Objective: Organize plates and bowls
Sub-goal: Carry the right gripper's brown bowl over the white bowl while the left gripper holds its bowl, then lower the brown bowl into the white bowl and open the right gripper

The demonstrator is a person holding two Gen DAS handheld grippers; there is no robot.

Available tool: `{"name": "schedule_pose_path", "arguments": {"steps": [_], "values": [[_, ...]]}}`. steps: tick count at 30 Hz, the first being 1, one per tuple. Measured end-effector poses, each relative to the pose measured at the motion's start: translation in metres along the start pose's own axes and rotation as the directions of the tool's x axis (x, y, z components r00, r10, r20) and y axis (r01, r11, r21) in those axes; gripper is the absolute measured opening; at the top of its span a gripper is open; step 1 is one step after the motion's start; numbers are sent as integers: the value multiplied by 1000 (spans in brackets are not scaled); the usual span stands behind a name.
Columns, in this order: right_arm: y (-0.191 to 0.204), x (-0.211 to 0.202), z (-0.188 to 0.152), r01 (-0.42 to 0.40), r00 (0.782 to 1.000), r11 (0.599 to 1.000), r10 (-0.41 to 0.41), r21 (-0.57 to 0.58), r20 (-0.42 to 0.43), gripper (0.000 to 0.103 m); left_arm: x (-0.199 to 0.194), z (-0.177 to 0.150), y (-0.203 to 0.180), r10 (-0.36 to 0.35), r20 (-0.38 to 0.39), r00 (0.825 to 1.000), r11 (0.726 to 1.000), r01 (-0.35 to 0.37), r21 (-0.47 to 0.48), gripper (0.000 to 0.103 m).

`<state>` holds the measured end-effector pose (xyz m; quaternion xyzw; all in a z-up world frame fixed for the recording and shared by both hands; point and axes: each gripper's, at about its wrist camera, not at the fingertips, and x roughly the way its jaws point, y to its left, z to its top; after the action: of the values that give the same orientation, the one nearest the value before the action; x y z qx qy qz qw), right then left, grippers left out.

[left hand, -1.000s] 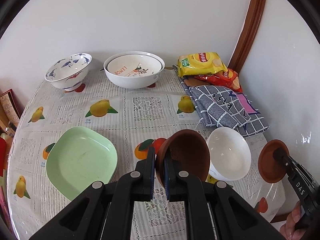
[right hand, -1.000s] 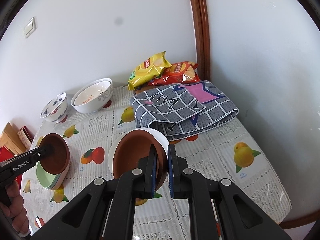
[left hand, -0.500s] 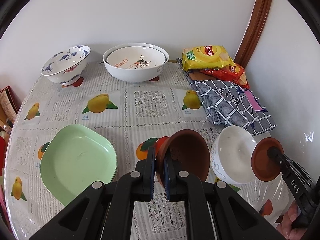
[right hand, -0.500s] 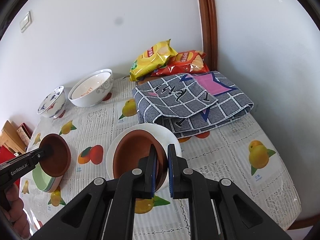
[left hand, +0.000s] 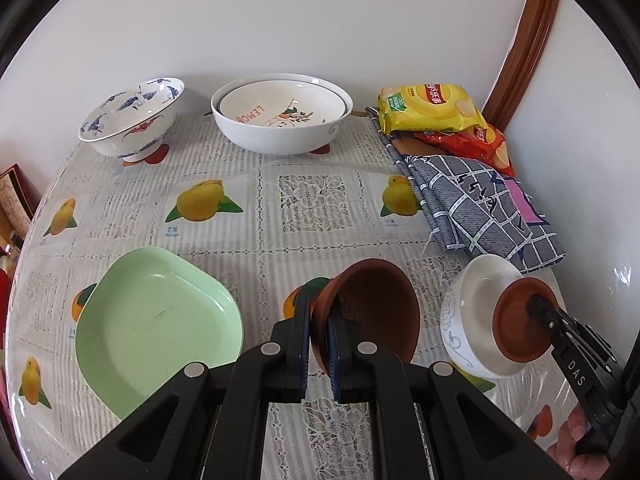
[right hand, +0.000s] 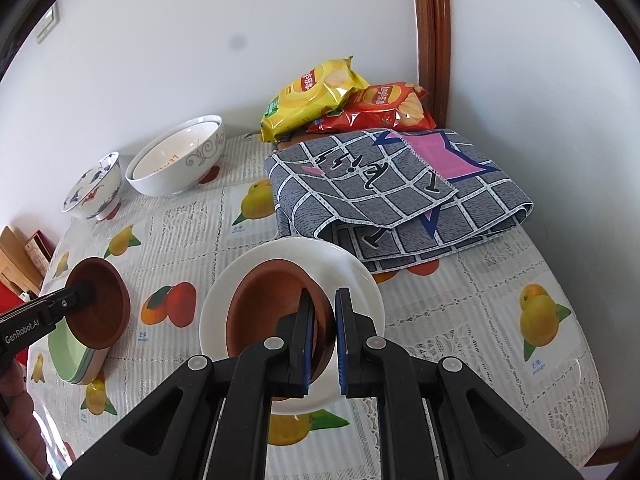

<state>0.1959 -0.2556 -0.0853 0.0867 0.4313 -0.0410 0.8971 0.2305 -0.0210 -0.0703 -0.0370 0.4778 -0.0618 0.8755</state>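
Note:
My left gripper (left hand: 319, 344) is shut on the rim of a brown bowl (left hand: 376, 308) and holds it above the table, right of the stacked green plates (left hand: 156, 328). My right gripper (right hand: 322, 334) is shut on the rim of a second brown bowl (right hand: 268, 308) and holds it inside the white bowl (right hand: 352, 276). In the left wrist view that white bowl (left hand: 472, 308) sits at the right with the second brown bowl (left hand: 516, 324) in it. In the right wrist view the left-held brown bowl (right hand: 104, 304) hangs over the green plates (right hand: 68, 356).
A blue-patterned bowl (left hand: 128, 118) and two nested large white bowls (left hand: 280, 116) stand at the back by the wall. Yellow (left hand: 428, 108) and red (left hand: 476, 144) chip bags and a folded checked cloth (left hand: 480, 208) lie at the back right. The table edge runs close on the right.
My right gripper has lowered its brown bowl down into the white bowl. My left gripper with its brown bowl has stayed about where it was.

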Motion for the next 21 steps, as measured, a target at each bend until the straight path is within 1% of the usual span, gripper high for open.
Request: {"name": "schedule_pose_path", "arguments": {"steps": [5, 21], "values": [[2, 8, 0, 8, 1000, 1000, -8, -2, -18, 10, 3, 1, 0, 2, -3, 1000, 1000, -2, 5, 8], [1, 21, -2, 4, 999, 1000, -4, 4, -36, 10, 14, 2, -7, -12, -17, 1000, 1000, 13, 12, 8]]}}
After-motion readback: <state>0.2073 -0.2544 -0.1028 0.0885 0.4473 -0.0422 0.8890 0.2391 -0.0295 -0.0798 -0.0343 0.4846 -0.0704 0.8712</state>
